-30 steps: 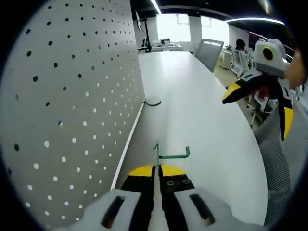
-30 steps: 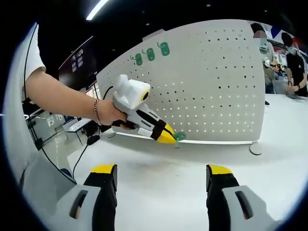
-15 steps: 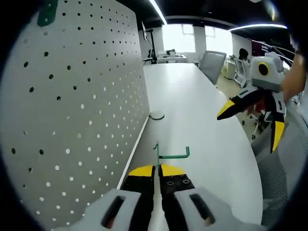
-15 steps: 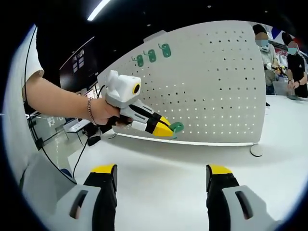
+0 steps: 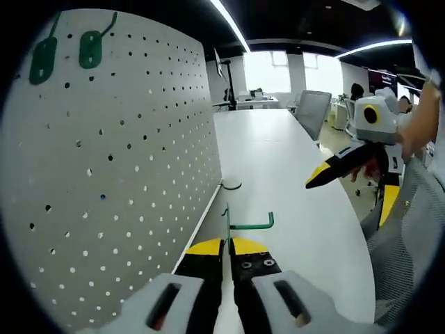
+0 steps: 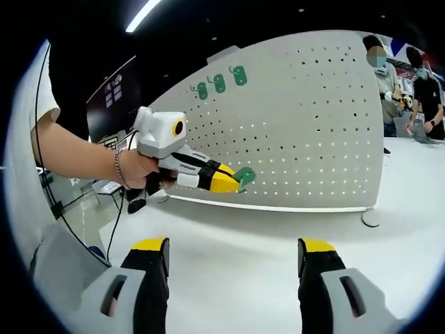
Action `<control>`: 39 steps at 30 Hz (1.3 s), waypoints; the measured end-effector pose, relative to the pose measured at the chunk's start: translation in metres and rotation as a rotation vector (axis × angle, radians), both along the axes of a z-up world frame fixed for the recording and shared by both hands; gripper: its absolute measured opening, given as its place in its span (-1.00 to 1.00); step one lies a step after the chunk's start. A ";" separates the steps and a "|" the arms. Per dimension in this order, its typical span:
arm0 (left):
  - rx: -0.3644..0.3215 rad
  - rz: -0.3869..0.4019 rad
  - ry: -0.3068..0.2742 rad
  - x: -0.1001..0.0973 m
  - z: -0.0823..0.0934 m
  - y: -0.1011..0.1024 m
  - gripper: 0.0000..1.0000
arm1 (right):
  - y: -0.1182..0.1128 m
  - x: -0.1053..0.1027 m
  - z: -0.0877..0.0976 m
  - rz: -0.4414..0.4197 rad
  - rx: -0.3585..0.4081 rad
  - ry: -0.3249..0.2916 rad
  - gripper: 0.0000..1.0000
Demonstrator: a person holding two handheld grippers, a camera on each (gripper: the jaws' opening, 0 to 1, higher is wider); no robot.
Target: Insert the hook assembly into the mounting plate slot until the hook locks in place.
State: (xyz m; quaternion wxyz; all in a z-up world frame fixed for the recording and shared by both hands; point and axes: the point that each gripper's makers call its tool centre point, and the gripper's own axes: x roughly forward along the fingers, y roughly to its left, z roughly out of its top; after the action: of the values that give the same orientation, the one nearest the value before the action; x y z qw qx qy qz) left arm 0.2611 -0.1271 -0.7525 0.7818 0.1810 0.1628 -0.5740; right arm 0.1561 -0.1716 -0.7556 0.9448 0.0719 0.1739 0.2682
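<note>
Pointing away from pegboard (image 5: 118, 174): hook (image 5: 245, 224)

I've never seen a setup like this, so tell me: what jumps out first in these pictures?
The big white pegboard standing on the white table catches the eye, with three green hooks already hanging near its top. In front of it, the left tongs are shut on another green hook, held close to the board. The right tongs hang open over the table.

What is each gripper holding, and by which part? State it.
The left gripper is shut on the green hook, clamping its flat backplate edge; the hooked arm sticks out. The right gripper is open, holding nothing.
</note>
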 end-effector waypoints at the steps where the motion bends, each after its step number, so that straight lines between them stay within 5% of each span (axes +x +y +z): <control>1: -0.009 0.006 -0.005 0.000 0.002 0.001 -0.93 | 0.001 0.000 0.001 0.001 0.002 -0.002 0.47; 14: -0.134 0.056 0.012 -0.014 0.024 0.014 -0.93 | 0.005 -0.001 0.005 0.015 0.011 -0.011 0.47; 39: -0.366 0.181 -0.074 -0.035 0.092 0.050 -0.93 | 0.007 -0.002 0.006 0.028 0.016 -0.016 0.47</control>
State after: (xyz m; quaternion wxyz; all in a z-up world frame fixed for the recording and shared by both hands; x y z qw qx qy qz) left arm 0.2257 -0.0769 -0.6604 0.8555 0.0418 0.0426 -0.5143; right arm 0.1541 -0.1644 -0.7498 0.9417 0.0748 0.1651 0.2833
